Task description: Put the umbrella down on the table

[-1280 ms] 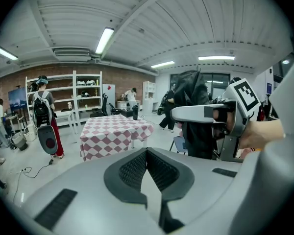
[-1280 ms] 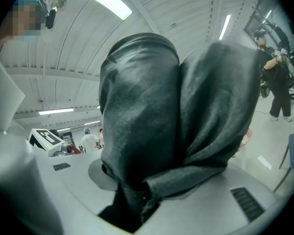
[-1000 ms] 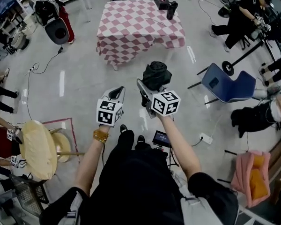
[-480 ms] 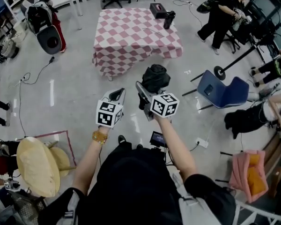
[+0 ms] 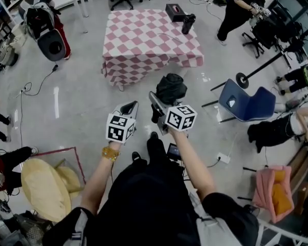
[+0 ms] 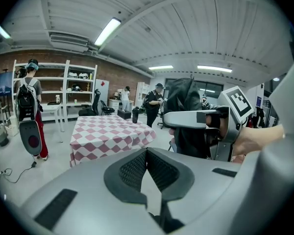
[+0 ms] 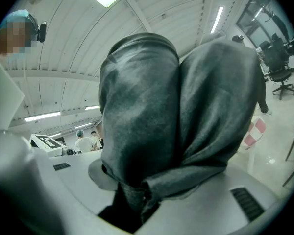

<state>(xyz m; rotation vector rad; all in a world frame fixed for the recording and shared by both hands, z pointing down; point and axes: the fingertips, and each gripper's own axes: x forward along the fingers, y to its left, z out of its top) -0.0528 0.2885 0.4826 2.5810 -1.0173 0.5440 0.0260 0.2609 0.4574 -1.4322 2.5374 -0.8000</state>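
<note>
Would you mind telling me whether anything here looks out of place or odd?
Nothing looks spilled or broken. Only the black umbrella, clamped in the right gripper, looks loosely bunched rather than neatly wrapped.

one umbrella (image 5: 171,87), one checked table (image 5: 138,35), one blue chair (image 5: 249,104)

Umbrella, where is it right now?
In the head view the folded black umbrella sits near the middle, clamped in the right gripper, held up just short of the pink checked table.
</note>
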